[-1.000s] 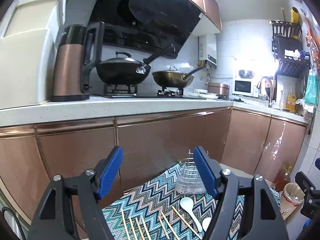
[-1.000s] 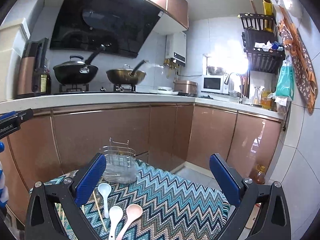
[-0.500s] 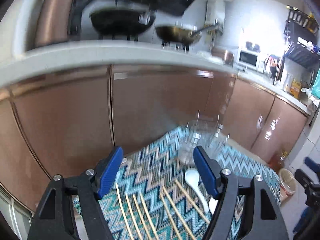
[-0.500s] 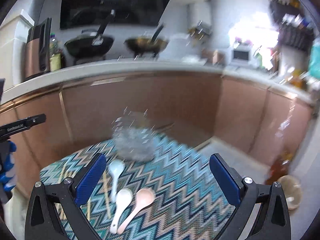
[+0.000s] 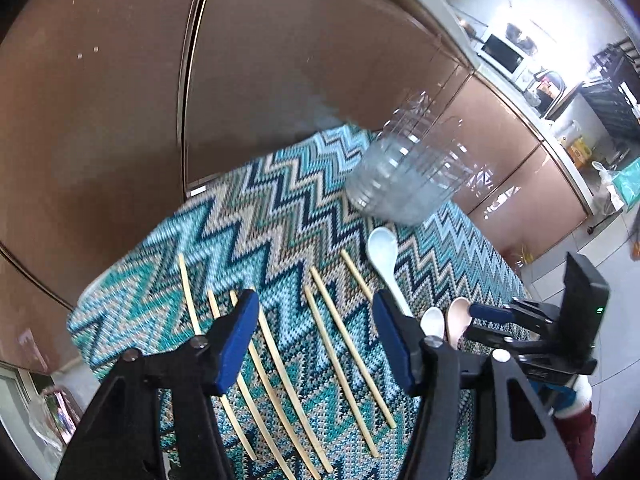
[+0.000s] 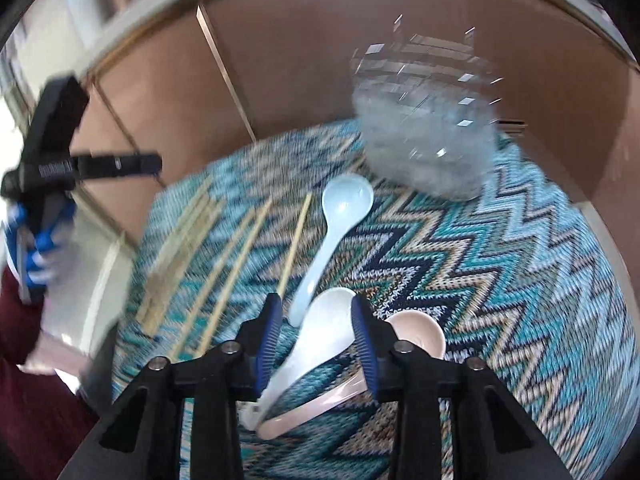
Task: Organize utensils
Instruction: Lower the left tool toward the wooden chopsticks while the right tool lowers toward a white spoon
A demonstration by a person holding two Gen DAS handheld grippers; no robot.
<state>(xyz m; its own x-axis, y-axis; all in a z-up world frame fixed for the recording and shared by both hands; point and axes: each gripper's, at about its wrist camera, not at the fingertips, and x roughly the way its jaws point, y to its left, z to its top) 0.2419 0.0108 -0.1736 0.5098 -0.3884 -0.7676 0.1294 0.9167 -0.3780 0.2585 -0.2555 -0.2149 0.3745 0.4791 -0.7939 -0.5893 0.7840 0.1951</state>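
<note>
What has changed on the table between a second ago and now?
Both grippers tipped down from the counter toward the zigzag cloth. The left gripper has been closing over the chopsticks; the right gripper has been closing around the white spoon, pads not visibly pressing it yet. Nothing is lifted. The blue spoon, pink spoon and clear holder stayed put.
</note>
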